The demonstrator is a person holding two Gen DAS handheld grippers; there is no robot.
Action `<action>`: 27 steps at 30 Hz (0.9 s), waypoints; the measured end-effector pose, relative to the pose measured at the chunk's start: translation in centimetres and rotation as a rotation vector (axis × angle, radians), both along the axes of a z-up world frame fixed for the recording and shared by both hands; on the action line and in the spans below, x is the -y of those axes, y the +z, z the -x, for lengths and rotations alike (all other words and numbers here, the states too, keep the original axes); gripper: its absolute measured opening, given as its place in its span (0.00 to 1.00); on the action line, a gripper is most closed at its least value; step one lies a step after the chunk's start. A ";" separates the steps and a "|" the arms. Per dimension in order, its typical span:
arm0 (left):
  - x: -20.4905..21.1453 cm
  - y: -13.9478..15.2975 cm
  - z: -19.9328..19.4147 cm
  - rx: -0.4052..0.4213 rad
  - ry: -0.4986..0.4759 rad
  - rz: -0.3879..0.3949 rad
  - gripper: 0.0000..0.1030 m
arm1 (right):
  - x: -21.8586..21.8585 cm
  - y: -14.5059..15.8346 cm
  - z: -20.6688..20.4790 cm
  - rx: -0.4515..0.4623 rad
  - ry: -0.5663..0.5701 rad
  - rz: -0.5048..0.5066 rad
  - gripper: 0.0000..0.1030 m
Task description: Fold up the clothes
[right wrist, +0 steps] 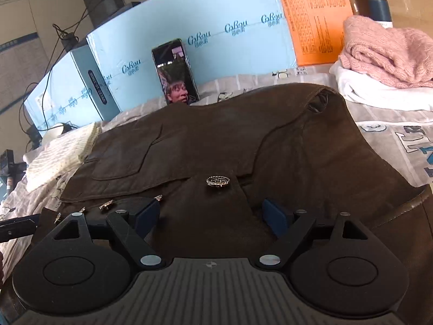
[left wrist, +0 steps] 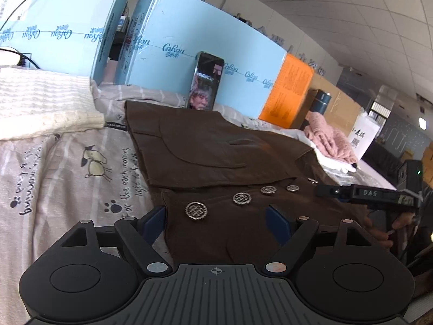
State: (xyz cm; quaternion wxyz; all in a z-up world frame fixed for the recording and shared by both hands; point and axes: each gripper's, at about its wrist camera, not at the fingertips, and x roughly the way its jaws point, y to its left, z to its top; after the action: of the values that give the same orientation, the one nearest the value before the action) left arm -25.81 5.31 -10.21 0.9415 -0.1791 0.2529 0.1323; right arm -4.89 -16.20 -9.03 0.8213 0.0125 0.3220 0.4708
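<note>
A dark brown garment [left wrist: 205,146] with round metal buttons [left wrist: 196,210] lies spread on a printed bedsheet [left wrist: 67,168]. In the left wrist view its near edge reaches between the blue pads of my left gripper [left wrist: 216,222], which stands open over the button row. The right gripper's finger [left wrist: 335,191] pokes in from the right, held by a hand. In the right wrist view the brown garment [right wrist: 216,140] fills the middle. My right gripper [right wrist: 209,216] is open just short of a flap bearing one button [right wrist: 217,181].
A cream knit [left wrist: 40,100] lies at the left. A pink knit [right wrist: 387,54] sits on white cloth at the right. Light blue boxes [left wrist: 189,40], an orange box [left wrist: 292,89], a propped phone [right wrist: 176,73] and a dark flask [right wrist: 376,0] line the back.
</note>
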 end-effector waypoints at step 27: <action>1.7 0.5 -2.5 -0.088 -0.029 -0.334 0.23 | 2.4 0.9 1.2 0.200 -0.074 0.049 0.92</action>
State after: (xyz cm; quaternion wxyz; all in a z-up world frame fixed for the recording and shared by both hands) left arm -23.32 3.66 -9.74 0.9479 -0.0103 0.2710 0.1668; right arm -6.07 -18.64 -8.14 0.8663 -0.0427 0.2490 0.4310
